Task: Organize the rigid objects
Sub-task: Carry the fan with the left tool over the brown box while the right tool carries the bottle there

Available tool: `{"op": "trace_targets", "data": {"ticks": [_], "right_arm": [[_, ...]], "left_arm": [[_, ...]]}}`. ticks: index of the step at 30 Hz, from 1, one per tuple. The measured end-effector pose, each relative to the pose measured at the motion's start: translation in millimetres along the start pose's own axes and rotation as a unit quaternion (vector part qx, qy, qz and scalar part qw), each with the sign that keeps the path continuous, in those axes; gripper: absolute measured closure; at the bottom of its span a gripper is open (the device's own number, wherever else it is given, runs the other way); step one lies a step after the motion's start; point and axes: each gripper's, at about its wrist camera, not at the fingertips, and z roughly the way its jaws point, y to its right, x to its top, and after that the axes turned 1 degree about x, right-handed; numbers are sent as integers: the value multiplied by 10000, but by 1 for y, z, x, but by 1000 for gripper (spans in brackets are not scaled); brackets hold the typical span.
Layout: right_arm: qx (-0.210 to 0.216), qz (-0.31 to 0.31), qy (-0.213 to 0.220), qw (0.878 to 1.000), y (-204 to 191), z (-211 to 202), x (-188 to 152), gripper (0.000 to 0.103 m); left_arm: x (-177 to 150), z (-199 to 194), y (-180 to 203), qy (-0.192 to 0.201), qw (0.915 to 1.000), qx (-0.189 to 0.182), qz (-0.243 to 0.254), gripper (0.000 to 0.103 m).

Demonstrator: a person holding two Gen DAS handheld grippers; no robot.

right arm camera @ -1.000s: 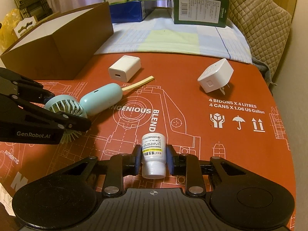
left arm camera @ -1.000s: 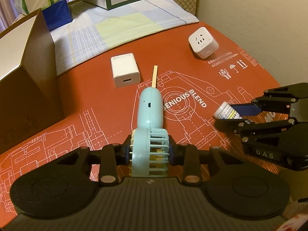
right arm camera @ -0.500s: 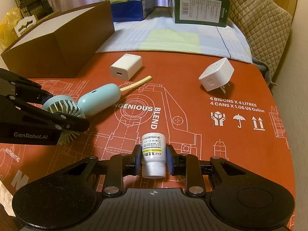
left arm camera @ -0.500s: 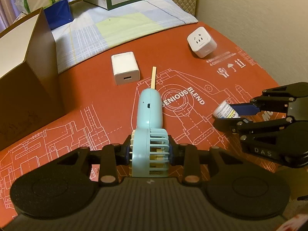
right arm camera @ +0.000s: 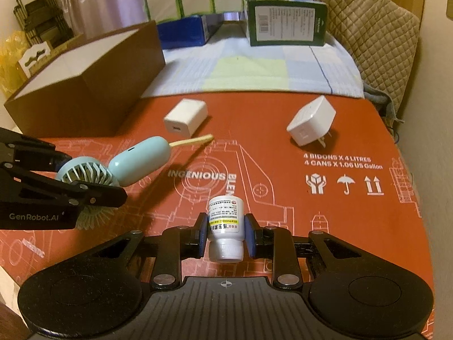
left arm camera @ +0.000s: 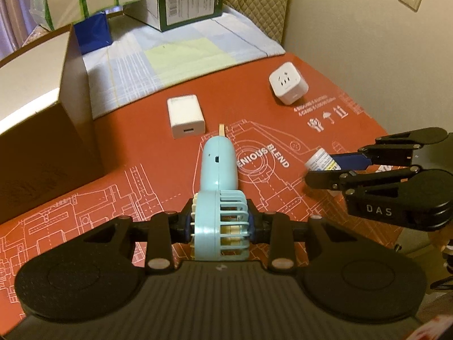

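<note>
Left gripper point(left arm camera: 220, 223) is clamped on the head of the mint handheld fan point(left arm camera: 219, 181), handle pointing far, over the red mat point(left arm camera: 141, 153). Right gripper point(right arm camera: 225, 233) pinches the white pill bottle point(right arm camera: 225, 226) mid-body, cap nearest the camera, pads tight on both sides.

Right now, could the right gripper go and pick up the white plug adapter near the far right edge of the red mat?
Probably not yet. The way to the plug adapter is clear across the red mat, but the right gripper is already shut on the pill bottle, which it would have to set down first.
</note>
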Motion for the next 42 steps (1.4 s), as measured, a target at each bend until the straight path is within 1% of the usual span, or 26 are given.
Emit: {"op": "trace_targets", "data": {"ticks": [12, 21, 28, 34, 42], "right_arm": [[132, -35, 305, 9994, -14, -15, 21, 79], [326, -198, 547, 9978, -34, -22, 48, 79], [606, -461, 770, 9941, -63, -22, 76, 79], [925, -712, 952, 9886, -97, -13, 107, 79], [1342, -945, 1097, 9803, -144, 10, 151, 79]], "left_arm": [[11, -34, -10, 454, 9989, -70, -113, 74], [20, -62, -31, 828, 9961, 3, -307, 74], [25, -92, -61, 1156, 9917, 200, -524, 74], [29, -116, -100, 1418, 9854, 534, -781, 74], [30, -134, -165, 1478, 9769, 1066, -1120, 74]]}}
